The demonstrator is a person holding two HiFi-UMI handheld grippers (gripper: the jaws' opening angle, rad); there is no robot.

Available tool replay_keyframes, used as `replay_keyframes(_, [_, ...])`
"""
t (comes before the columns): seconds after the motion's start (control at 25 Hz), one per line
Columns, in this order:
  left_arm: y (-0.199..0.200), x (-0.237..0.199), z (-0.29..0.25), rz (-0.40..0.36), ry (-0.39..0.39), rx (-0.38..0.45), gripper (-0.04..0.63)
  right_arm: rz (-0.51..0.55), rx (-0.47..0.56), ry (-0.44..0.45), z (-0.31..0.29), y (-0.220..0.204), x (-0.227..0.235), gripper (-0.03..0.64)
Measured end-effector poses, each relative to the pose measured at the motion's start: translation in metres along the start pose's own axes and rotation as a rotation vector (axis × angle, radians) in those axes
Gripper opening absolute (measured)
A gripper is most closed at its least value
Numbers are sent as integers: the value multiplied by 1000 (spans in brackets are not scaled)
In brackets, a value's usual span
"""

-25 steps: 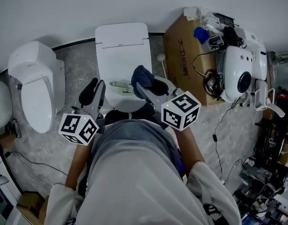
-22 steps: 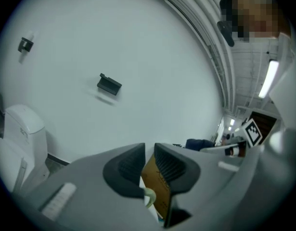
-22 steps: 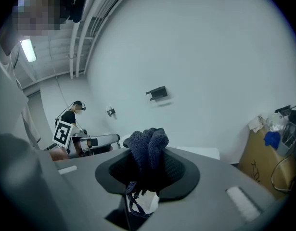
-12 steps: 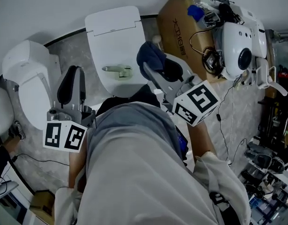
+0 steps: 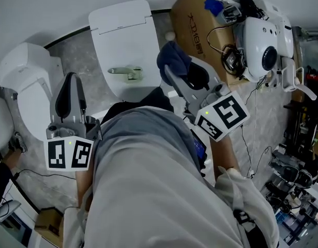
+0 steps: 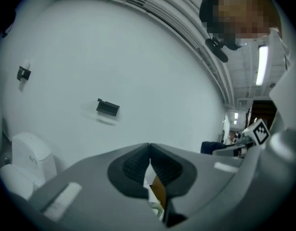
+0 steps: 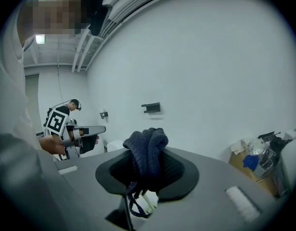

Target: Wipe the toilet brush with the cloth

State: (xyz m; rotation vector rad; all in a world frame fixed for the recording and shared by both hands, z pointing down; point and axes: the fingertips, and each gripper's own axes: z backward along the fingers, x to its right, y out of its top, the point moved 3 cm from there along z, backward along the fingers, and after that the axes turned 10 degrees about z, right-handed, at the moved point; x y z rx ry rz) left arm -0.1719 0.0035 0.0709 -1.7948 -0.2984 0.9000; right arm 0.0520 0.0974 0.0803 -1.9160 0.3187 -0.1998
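The brush [image 5: 126,73] lies crosswise on the toilet lid [image 5: 122,32] (handle seemingly leftward), between the left hand-held gripper [image 5: 71,80], jaws pressed together and empty, and the right hand-held gripper [image 5: 178,76], which pinches the cloth [image 5: 171,56].

Toilet [image 5: 122,40]: lid lying bare but for one small pale item [image 5: 125,73] mid-lid; right gripper [image 5: 174,74] with cloth [image 5: 171,56] hanging over its right edge. Left of it, floor strip [image 5: 78,50] running open to second toilet [image 5: 29,81]. Right of it, box [image 5: 195,40] crowding close.
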Motion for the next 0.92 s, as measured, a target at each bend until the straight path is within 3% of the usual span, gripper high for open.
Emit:
replay_keyframes(0.32, [0, 2, 3, -30, 31, 34, 0, 2, -23, 1, 5, -12, 1, 106])
replay_keyframes(0.92, [5, -6, 16, 25, 90, 56, 0, -9, -27, 20, 4, -26, -1, 106])
